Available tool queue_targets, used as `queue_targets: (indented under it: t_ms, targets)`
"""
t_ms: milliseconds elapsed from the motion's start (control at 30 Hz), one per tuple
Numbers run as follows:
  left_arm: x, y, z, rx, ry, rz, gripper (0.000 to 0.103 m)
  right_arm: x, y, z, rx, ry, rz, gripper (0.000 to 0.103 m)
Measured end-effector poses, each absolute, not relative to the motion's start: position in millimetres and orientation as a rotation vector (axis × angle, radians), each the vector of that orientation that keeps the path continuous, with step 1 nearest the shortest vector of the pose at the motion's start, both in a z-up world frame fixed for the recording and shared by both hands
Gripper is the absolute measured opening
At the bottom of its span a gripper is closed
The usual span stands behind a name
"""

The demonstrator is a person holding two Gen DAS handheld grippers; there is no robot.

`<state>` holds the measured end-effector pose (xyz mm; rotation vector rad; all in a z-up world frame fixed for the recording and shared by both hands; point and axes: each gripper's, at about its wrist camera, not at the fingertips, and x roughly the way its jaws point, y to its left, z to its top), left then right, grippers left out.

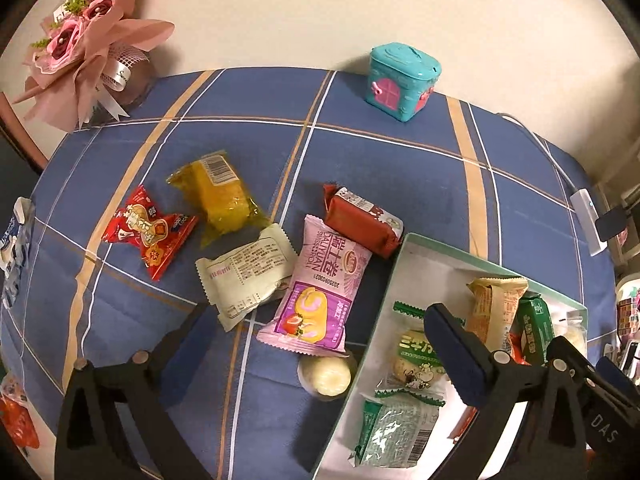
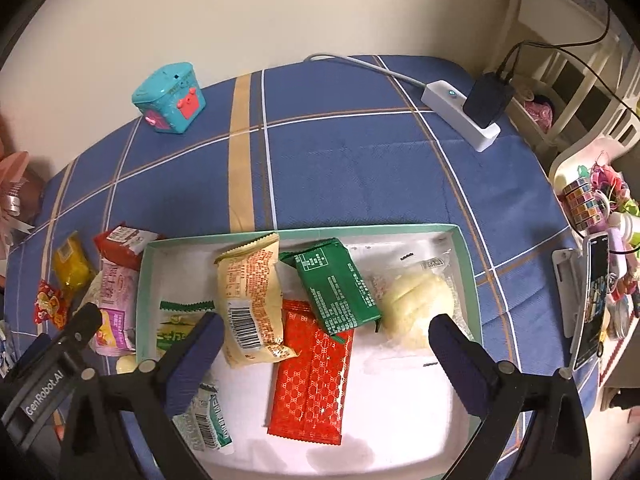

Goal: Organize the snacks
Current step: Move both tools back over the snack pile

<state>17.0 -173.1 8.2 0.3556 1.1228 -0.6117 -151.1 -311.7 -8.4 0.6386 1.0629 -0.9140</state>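
Observation:
A white tray with a green rim [image 2: 300,233] holds several snacks: a beige pack [image 2: 250,300], a green pack [image 2: 332,286], a red patterned pack [image 2: 310,376] and a pale bun in clear wrap [image 2: 416,306]. My right gripper [image 2: 324,344] hangs open and empty over them. In the left wrist view the tray [image 1: 400,258] is at the right. Loose snacks lie left of it: a pink roll pack [image 1: 320,290], a white pack [image 1: 246,276], a yellow pack [image 1: 218,196], a red candy bag [image 1: 148,230], a red-brown pack [image 1: 362,220] and a round pale snack [image 1: 326,376]. My left gripper [image 1: 316,342] is open and empty above the pink pack.
A teal toy box [image 1: 402,80] stands at the table's far edge. A pink bouquet [image 1: 80,52] is at the far left corner. A white power strip with a black charger [image 2: 464,112] lies at the far right. Cluttered shelves and a phone [image 2: 592,300] stand beyond the right edge.

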Motion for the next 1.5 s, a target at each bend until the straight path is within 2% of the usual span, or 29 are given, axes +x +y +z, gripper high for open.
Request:
queue_targets:
  t_ms: [333, 1067, 1500]
  targets:
    - [31, -153, 13, 0.373, 1.144, -0.608, 0.103, -126, -287, -1, 0.609, 1.076, -0.863, 0.103]
    - [125, -35, 2, 0.211, 1.219, -0.434, 0.103, -34, -197, -18, 0.52, 1.14, -0.68, 0.103]
    - [145, -42, -24, 0.16, 1.255, -0.466, 0.103, 0, -195, -30, 0.536, 1.078, -0.651, 0.103]
